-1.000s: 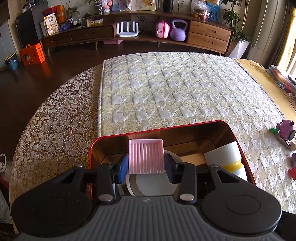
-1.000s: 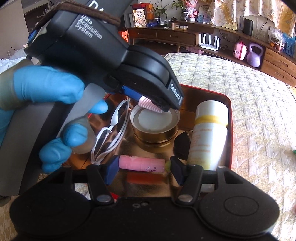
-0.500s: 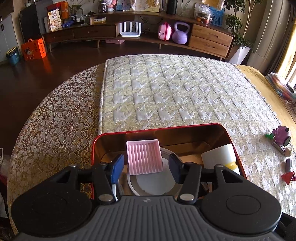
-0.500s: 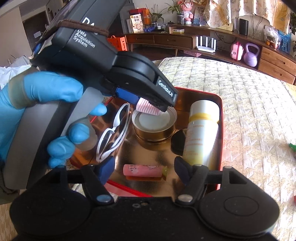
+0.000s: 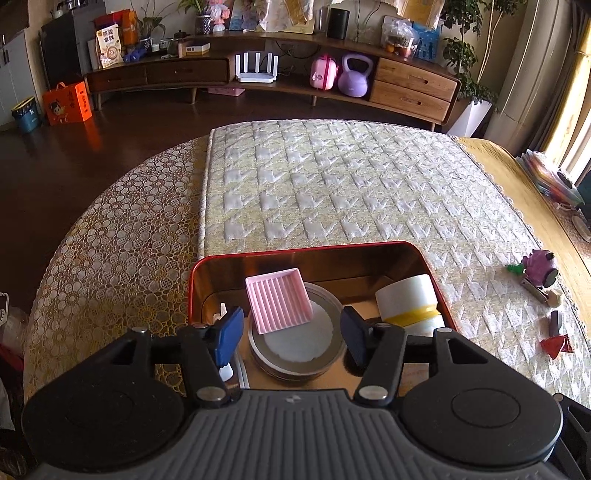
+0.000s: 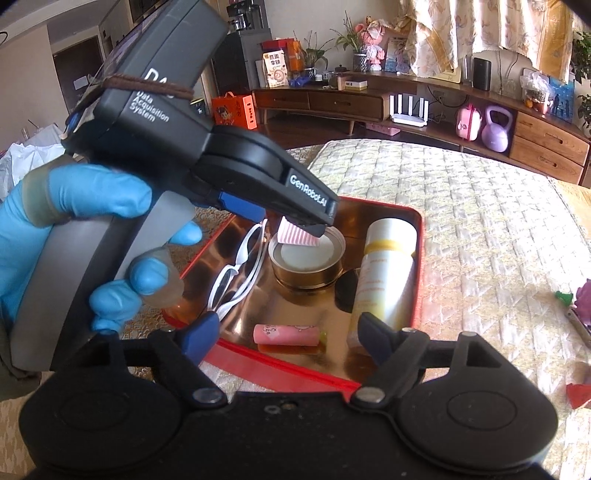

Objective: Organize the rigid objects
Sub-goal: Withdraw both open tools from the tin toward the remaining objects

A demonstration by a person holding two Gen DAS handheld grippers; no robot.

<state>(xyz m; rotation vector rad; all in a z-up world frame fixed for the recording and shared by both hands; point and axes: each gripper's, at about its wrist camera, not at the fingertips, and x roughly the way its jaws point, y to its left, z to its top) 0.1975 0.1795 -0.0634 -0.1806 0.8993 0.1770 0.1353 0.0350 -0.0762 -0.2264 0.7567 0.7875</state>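
A dark polished wooden floor (image 5: 110, 147) is seen beyond a bed covered by a quilted cream-and-gold bedspread (image 5: 351, 192). A long low curved wooden sideboard (image 5: 258, 74) with pale drawers is set along the far wall. Daylight is admitted through patterned cream curtains (image 6: 461, 33) on the right.
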